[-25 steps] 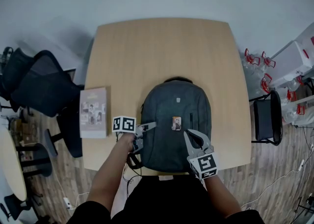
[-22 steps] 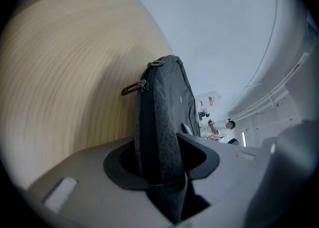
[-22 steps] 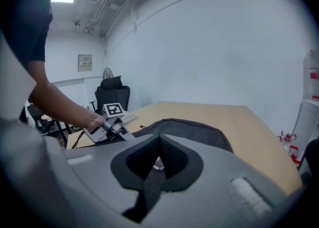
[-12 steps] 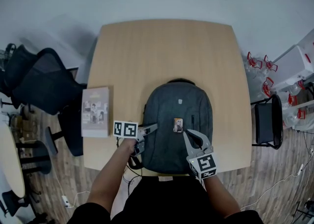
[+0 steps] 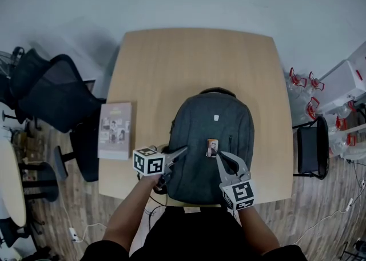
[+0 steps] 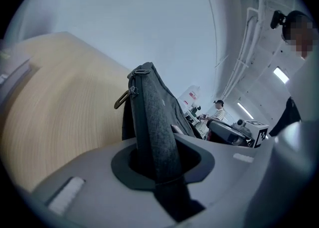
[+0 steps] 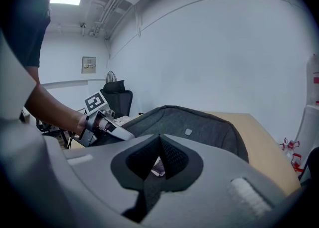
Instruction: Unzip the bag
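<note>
A dark grey backpack [image 5: 209, 134] lies flat on the wooden table [image 5: 194, 65], top handle away from me. My left gripper [image 5: 182, 151] is at its near left side. Its jaws have just been closing and now pinch a raised fold of the bag's edge [image 6: 149, 107]. A zipper pull with a tan loop [image 6: 122, 100] hangs on that edge beyond the jaws. My right gripper [image 5: 219, 155] is shut, its tips on the bag's front beside a small orange tag [image 5: 212, 147]. In the right gripper view the right gripper [image 7: 159, 139] shows the pads meeting; whether cloth is pinched there I cannot tell.
A book [image 5: 115, 130] lies at the table's left edge. Black office chairs [image 5: 54, 100] stand to the left, another chair [image 5: 311, 143] to the right. White bins with red clips [image 5: 334, 77] sit at the far right. A person [image 6: 218, 110] stands far off.
My left gripper has risen and rolled, its jaws narrowing onto the bag's left edge and lifting it. The right gripper has stayed where it was.
</note>
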`<state>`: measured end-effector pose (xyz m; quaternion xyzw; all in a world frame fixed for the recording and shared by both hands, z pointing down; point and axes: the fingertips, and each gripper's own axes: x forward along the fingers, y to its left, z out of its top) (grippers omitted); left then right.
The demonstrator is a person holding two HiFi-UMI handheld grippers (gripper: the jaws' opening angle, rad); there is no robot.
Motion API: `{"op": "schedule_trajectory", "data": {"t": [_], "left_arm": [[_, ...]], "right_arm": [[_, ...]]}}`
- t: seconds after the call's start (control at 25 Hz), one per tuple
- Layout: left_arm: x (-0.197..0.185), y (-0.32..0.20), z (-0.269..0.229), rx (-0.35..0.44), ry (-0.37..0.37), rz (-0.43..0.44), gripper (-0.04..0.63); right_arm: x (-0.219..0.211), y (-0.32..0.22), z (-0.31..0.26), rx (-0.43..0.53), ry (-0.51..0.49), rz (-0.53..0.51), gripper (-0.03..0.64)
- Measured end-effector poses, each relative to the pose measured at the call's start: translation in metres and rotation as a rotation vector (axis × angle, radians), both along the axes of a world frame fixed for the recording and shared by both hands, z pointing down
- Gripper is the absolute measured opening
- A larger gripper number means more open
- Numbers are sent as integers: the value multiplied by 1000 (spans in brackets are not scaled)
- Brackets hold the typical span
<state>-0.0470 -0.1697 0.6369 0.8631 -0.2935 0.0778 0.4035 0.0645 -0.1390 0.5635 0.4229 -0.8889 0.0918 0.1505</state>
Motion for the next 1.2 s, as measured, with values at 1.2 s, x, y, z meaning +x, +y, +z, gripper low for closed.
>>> {"op": "schedule_trajectory", "data": {"t": [1.2], "left_arm": [[-19,-22,-197,866,-473,-129,101]], "right_arm": [[-49,17,-167,705,309,-175,5]]}}
